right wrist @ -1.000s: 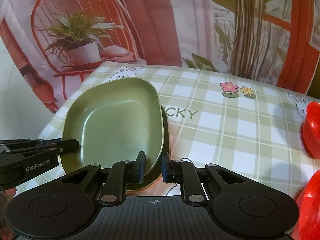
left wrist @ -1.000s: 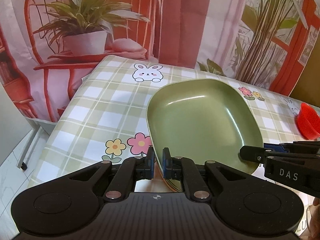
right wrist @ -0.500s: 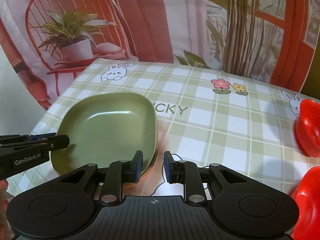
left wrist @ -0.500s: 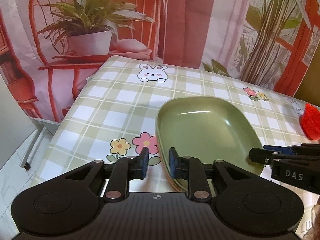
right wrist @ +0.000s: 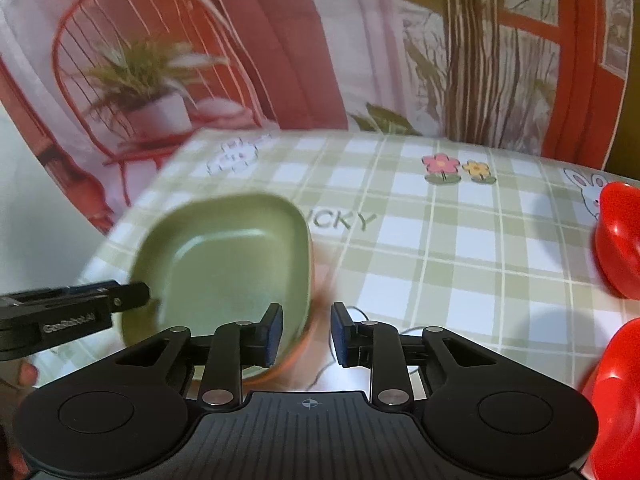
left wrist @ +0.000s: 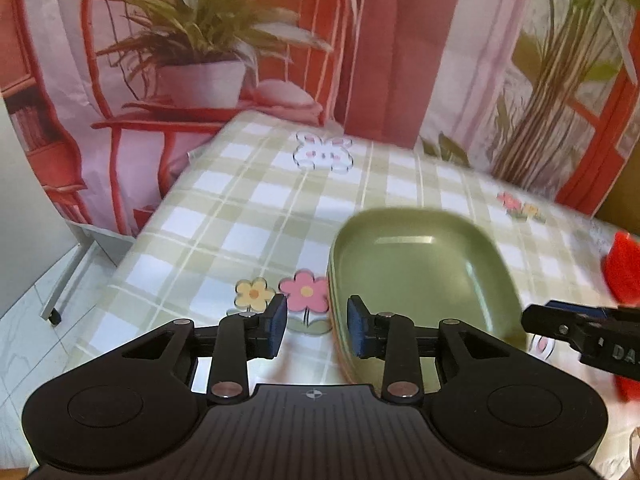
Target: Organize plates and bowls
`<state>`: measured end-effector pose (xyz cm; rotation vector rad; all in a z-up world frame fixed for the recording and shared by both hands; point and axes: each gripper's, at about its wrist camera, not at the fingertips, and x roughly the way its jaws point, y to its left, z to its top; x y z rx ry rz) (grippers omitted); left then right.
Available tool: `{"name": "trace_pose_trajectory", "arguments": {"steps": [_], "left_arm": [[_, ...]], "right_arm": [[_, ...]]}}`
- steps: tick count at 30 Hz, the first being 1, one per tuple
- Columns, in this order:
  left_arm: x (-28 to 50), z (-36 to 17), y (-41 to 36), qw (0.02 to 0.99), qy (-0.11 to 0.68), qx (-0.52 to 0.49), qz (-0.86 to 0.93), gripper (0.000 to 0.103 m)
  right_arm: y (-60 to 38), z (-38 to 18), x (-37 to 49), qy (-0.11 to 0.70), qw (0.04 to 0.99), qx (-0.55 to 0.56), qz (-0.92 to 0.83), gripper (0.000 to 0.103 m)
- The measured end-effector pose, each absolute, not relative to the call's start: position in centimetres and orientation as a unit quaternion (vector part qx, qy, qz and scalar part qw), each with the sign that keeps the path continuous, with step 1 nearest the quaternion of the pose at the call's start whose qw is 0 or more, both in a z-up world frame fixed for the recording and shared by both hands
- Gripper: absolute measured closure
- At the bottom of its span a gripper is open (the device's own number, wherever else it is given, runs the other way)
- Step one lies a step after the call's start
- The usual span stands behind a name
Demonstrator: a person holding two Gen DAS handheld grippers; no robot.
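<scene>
left gripper (left wrist: 316,330) wide, holding nothing, low over table | right gripper (right wrist: 306,334) wide, holding nothing | green plates (left wrist: 420,276) stacked between both, rim by the left gripper's right pad

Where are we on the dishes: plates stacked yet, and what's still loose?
Done: the green plates sit stacked on the checked tablecloth. In hand: nothing; the left gripper and right gripper both have open jaws beside the stack. Left: the two red bowls sit separately at the right edge.

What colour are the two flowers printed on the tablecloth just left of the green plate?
One yellow flower and one pink flower, clearest in the left wrist view.
</scene>
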<state>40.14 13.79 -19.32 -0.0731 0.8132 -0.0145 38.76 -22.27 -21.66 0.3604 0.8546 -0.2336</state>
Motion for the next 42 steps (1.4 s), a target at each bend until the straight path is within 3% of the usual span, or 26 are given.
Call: {"name": "trace_pose_trajectory", "arguments": {"steps": [9, 19, 31, 42], "left_arm": [[39.3, -14.6, 9.5, 0.937, 0.339, -0.065, -0.056, 0.068], [39.3, -13.7, -1.2, 0.930, 0.336, -0.057, -0.140, 0.068], [42.5, -17.1, -14.0, 0.909, 0.357, 0.001, -0.213, 0.068], [46.9, -21.4, -19.2, 0.887, 0.400, 0.021, -0.230, 0.068]], "right_arm": [[-25.2, -17.3, 34.0, 0.338, 0.921, 0.167, -0.098, 0.076], [-32.0, -15.8, 25.6, 0.297, 0.927, 0.170, -0.152, 0.076], [-43.6, -18.4, 18.5, 0.275, 0.903, 0.217, -0.248, 0.074], [-47.4, -21.0, 21.1, 0.293, 0.892, 0.222, -0.262, 0.075]]}}
